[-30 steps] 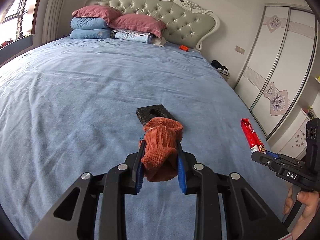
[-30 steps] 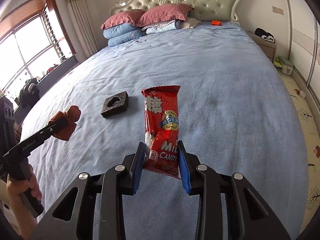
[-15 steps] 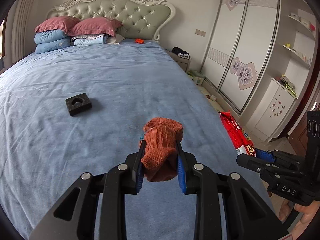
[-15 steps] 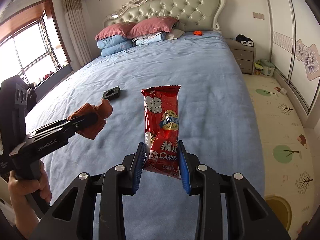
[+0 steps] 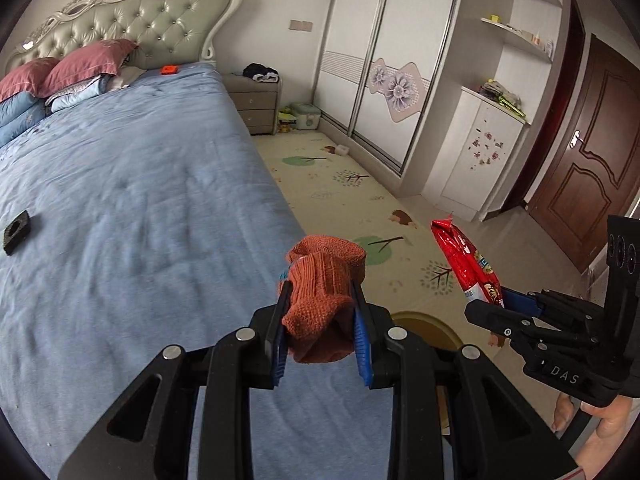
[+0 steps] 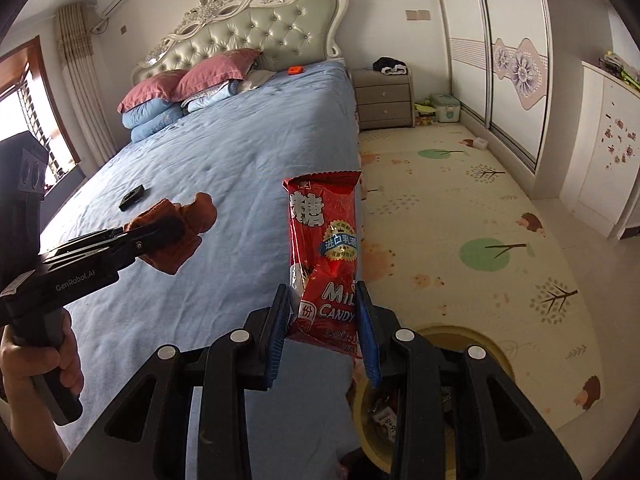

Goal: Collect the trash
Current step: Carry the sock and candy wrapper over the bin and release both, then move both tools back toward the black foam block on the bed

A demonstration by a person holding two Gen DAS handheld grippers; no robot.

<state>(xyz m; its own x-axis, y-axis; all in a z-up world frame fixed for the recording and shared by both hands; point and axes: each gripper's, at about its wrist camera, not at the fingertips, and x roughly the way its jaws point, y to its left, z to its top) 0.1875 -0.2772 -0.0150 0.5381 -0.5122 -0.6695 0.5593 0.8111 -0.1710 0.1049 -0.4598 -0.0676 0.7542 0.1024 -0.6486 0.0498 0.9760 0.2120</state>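
Observation:
My left gripper (image 5: 320, 304) is shut on a crumpled rust-orange knitted sock (image 5: 324, 280), held above the bed's right edge; the sock also shows in the right wrist view (image 6: 180, 232). My right gripper (image 6: 324, 304) is shut on a red milk candy wrapper (image 6: 324, 240), held upright over the bed's corner; the wrapper also shows in the left wrist view (image 5: 468, 260). A yellow round trash bin (image 6: 480, 340) stands on the floor just below the right gripper, with scraps inside; its rim shows in the left wrist view (image 5: 424, 320). A black foam block (image 5: 16, 232) lies on the blue bed (image 5: 140, 200).
A patterned play mat (image 6: 460, 208) covers the floor beside the bed. A grey nightstand (image 6: 384, 100) stands by the headboard, with a green box (image 6: 444, 108) near it. Sliding wardrobe doors (image 5: 380, 60) and a brown door (image 5: 584, 152) line the right wall. A small orange object (image 5: 168, 69) lies near the pillows.
Both grippers have swung right, away from the middle of the bed toward its right edge and the floor. The trash bin has come into view. Both still hold their items.

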